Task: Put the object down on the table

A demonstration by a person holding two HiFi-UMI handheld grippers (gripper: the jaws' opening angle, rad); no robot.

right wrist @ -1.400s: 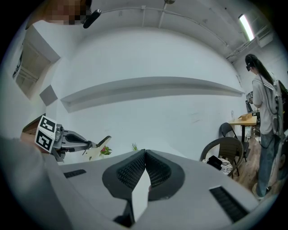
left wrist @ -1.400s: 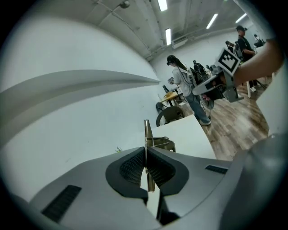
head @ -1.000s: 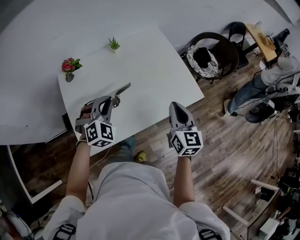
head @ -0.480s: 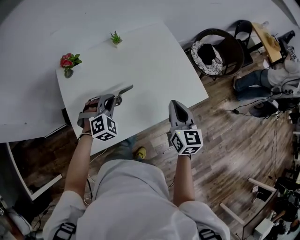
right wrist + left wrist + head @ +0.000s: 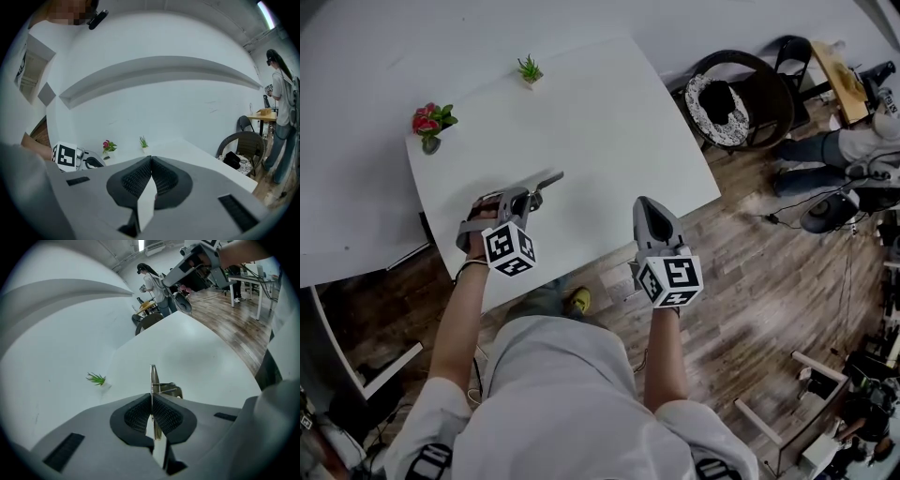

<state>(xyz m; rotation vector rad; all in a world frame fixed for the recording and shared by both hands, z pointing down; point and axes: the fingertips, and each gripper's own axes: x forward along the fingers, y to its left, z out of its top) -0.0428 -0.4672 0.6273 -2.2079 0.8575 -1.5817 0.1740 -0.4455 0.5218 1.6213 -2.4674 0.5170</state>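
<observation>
A flat grey metal tool (image 5: 546, 181) sticks out forward and to the right from my left gripper (image 5: 525, 199), which is shut on it over the near left part of the white table (image 5: 600, 122). In the left gripper view the tool (image 5: 152, 376) shows edge-on as a thin blade clamped between the pads, held just above the tabletop. My right gripper (image 5: 643, 206) hovers at the table's front edge, shut with nothing between its pads (image 5: 140, 176).
A red flower pot (image 5: 426, 122) and a small green plant (image 5: 529, 70) stand along the table's far edge. A round dark chair (image 5: 741, 94) sits right of the table, with a seated person (image 5: 853, 150) beyond it. Wooden floor lies to the right.
My left gripper has shifted slightly forward over the table with the tool still clamped. The right gripper has barely moved.
</observation>
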